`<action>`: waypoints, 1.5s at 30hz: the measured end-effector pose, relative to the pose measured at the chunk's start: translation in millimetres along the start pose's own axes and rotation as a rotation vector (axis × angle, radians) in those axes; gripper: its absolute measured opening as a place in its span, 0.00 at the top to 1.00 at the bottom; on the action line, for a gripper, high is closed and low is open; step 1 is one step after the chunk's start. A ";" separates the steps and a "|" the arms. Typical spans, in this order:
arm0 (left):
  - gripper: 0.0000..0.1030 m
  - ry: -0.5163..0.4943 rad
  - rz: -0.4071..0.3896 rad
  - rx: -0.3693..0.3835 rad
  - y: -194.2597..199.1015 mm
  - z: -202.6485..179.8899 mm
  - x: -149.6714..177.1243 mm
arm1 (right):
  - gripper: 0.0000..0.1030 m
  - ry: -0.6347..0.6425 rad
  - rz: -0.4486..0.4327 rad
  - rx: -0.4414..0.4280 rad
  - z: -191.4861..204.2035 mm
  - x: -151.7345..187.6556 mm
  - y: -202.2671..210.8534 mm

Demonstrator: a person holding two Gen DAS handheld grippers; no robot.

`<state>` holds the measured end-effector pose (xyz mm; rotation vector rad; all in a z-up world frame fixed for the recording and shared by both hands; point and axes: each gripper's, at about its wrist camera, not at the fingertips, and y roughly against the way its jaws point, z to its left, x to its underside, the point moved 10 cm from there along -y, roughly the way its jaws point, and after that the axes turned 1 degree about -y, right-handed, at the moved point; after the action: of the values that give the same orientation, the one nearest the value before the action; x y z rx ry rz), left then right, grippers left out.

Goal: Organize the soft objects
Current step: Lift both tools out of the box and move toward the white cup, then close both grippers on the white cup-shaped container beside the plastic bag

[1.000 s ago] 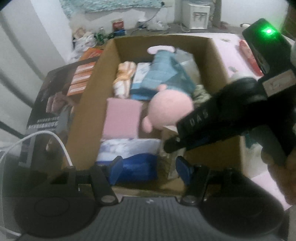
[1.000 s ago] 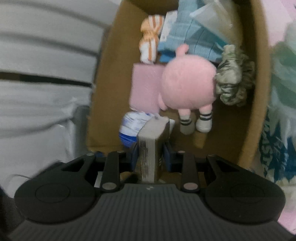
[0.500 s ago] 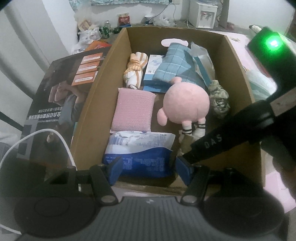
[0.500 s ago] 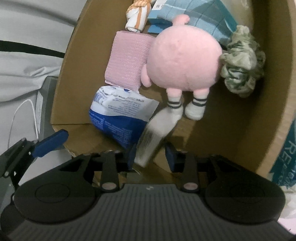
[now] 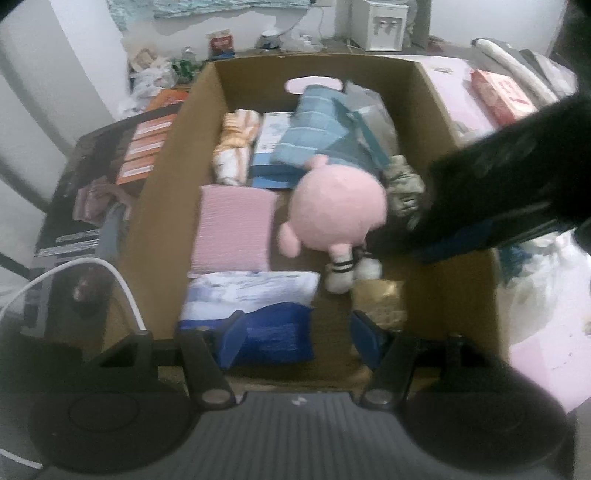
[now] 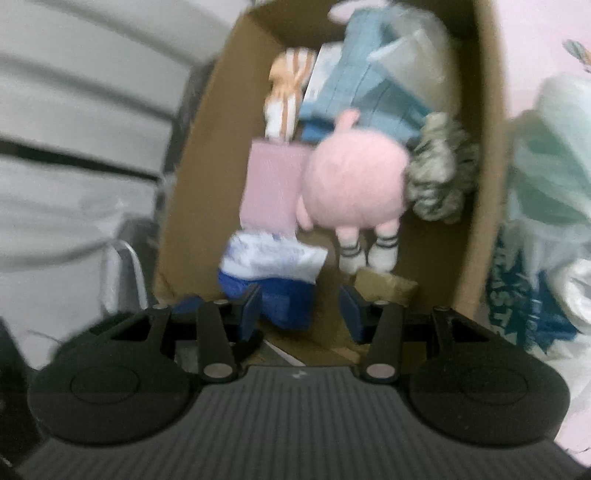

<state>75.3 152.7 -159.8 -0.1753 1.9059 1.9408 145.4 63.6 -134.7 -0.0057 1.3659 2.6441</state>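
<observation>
A cardboard box [image 5: 173, 177] [image 6: 192, 177] holds soft things: a pink plush doll [image 5: 338, 210] [image 6: 354, 188], a pink pad [image 5: 232, 229], a blue-and-white packet [image 5: 258, 306] [image 6: 273, 273], a striped orange cloth [image 5: 234, 151], a blue checked cloth [image 5: 321, 133], a grey-green scrunched cloth [image 5: 404, 188] and a small tan pack [image 5: 380, 299] [image 6: 384, 284] lying by the doll's feet. My left gripper [image 5: 297, 341] is open and empty above the box's near edge. My right gripper [image 6: 301, 312] is open and empty above the near end; its body shows at the right of the left wrist view [image 5: 517, 184].
A dark printed board [image 5: 96, 192] lies left of the box with a white cable [image 5: 92, 273] over it. Plastic bags [image 6: 546, 229] and a pink surface [image 5: 546, 354] lie right of the box. Clutter and a white appliance [image 5: 380, 24] stand at the back.
My right gripper opened and let go of the tan pack, which now lies in the box by the doll's feet. The right gripper then pulled back and up. My left gripper stayed open.
</observation>
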 end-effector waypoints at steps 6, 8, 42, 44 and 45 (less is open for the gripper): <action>0.38 -0.029 0.124 0.115 -36.1 -35.0 -7.7 | 0.56 -0.155 -0.174 -0.050 -41.6 -17.7 60.6; 0.38 -0.018 0.168 0.142 -49.5 -43.4 -9.4 | 0.56 -0.200 -0.229 -0.038 -60.4 -20.1 82.2; 0.29 0.059 0.105 -0.193 -17.6 -49.3 -55.7 | 0.50 -0.494 -0.413 0.074 -255.4 7.1 175.2; 0.27 0.050 0.034 -0.170 0.7 -64.0 -74.1 | 0.50 -0.500 -0.426 0.084 -268.5 3.2 184.2; 0.26 0.038 0.003 -0.145 9.3 -76.0 -82.7 | 0.50 -0.498 -0.432 0.093 -274.6 0.6 187.3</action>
<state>131.9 61.7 -124.8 -0.2529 1.7890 2.0925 97.3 -265.2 -142.8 0.3105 1.1553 2.0424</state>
